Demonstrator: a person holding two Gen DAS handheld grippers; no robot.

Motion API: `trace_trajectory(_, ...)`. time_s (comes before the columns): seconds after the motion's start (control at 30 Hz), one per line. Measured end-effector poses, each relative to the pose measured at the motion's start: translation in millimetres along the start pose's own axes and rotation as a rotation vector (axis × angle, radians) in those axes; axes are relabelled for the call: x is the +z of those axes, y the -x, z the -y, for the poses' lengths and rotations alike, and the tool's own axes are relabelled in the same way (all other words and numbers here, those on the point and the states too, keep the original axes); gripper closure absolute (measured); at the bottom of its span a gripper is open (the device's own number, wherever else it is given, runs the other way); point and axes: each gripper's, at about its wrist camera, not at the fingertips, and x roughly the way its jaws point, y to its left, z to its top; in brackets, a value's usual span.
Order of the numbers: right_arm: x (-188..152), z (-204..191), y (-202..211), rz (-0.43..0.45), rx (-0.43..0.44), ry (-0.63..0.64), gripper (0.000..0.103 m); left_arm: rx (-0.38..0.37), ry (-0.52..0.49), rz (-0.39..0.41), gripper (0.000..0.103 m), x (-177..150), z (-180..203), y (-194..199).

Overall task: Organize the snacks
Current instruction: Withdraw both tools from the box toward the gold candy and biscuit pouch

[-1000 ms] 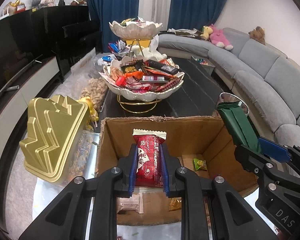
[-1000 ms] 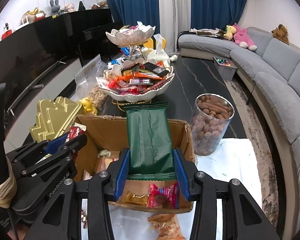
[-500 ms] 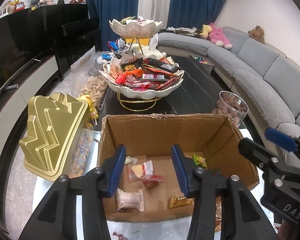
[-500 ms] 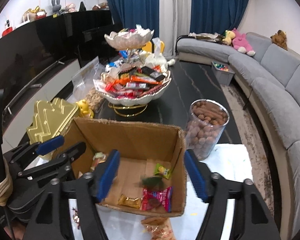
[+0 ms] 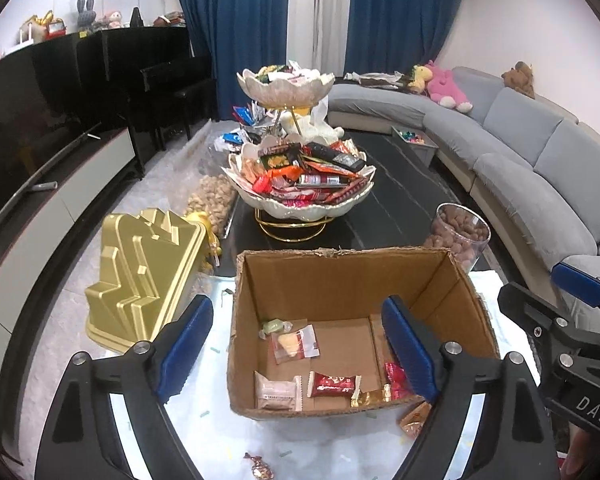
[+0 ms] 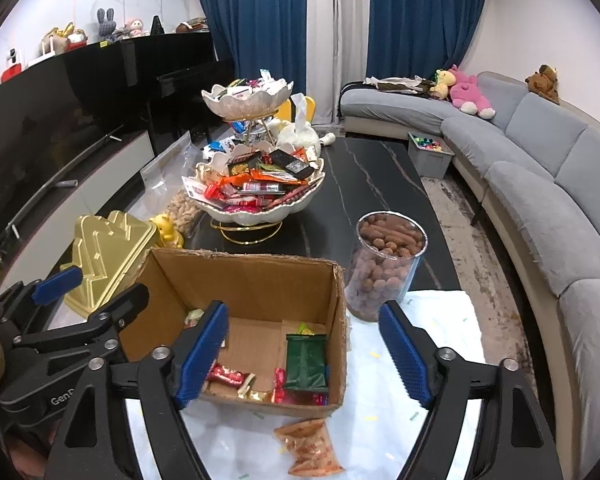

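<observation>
Left hand-held gripper (image 5: 298,350): jaws wide apart, nothing between the pads; they have just been opening, and the red wafer bar (image 5: 333,384) now lies flat on the floor of the cardboard box (image 5: 340,276), near its front wall, long axis running left to right.

Right hand-held gripper (image 6: 312,354): jaws likewise spread and empty, also just opened. The green packet (image 6: 306,362) lies in the box's front right corner, long axis running front to back, leaning slightly against the right wall.

Both grippers hang over the front rim of the box, pointing down and forward. The box sits on a white cloth at the near end of the dark marble bench (image 6: 376,184).

Next source, by judgement: the two-tier snack stand (image 5: 300,196), straight ahead beyond the box's far wall, roughly centred between the two grippers. From the left gripper it lies dead ahead; from the right gripper, ahead and somewhat left. So the left hand looks marginally better lined up. Its lower bowl is heaped with red, orange and black wrapped bars, mostly lying crosswise.

Loose strays: an orange snack bag (image 6: 310,446) on the cloth in front of the box, nearer the right gripper. Clear jar of brown nuts (image 6: 386,264) just right of the box; gold tin (image 5: 144,276) to its left.
</observation>
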Motion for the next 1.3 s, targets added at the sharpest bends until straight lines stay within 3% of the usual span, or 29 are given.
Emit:
trace_trajectory(0.43, -16.4, 0.4, 36.7, 0.023, -0.03, -0.013, 0.013, 0.025, 0.012, 0.028, 0.007, -15.9, -3.5, 40.4)
trace_trajectory(0.53, -24.9, 0.5, 41.7, 0.017, -0.036, -0.017, 0.013, 0.039, 0.013, 0.04, 0.0, -22.0, -4.8, 49.3)
trace_trajectory(0.9, -48.8, 2.1, 55.6, 0.019, -0.066, -0.019, 0.013, 0.073, -0.014, 0.039, 0.0, -50.2, -7.5, 64.7)
trace_trajectory(1.3, -83.8, -7.6, 48.2, -0.008, -0.078, 0.049, 0.013, 0.109, -0.026, 0.0, 0.0, -93.7, -6.7, 56.5)
